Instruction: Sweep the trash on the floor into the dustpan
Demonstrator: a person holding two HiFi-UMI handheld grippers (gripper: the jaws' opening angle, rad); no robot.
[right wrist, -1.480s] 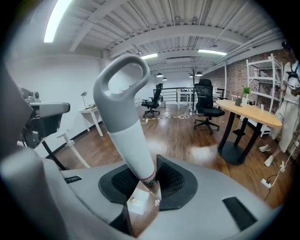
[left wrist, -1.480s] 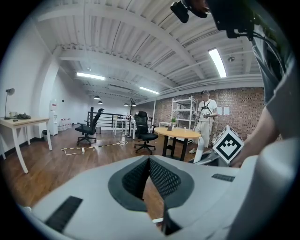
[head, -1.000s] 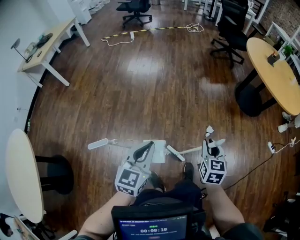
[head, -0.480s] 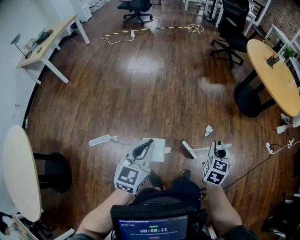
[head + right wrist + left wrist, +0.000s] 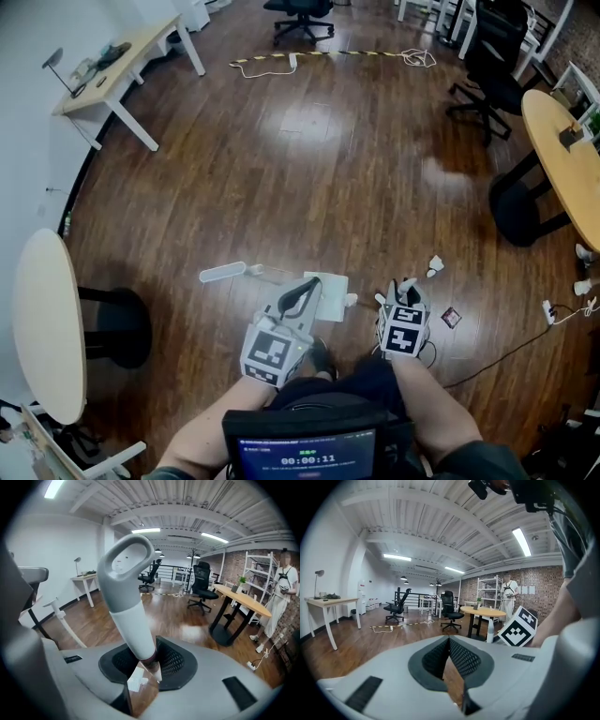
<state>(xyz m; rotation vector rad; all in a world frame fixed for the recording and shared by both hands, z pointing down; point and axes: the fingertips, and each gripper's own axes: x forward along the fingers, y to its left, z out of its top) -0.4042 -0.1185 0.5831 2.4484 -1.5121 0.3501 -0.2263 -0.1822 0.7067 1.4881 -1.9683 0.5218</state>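
Note:
In the head view my left gripper (image 5: 305, 292) hangs over the near edge of a white dustpan (image 5: 330, 283). The pan's long white handle (image 5: 223, 273) lies on the wood floor to the left. In the left gripper view this gripper (image 5: 449, 643) is shut and I see nothing between its pads. My right gripper (image 5: 405, 291) is shut on the broom handle (image 5: 129, 597), a grey-and-white shaft that stands up between the jaws; the brush end is hidden beneath it. A crumpled white paper (image 5: 434, 266) and a small dark packet (image 5: 451, 317) lie to its right.
Round tables stand at the left (image 5: 47, 337) and right (image 5: 562, 150). Office chairs (image 5: 497, 56) and a desk (image 5: 117, 66) are far off. A taped cable (image 5: 328, 58) crosses the far floor, and a cord (image 5: 506, 347) runs near my right foot. A person (image 5: 281, 602) stands by distant shelves.
My right gripper has swung the broom leftward and closer to my feet, away from the white paper. The left gripper stays over the dustpan. The dark packet has come into sight.

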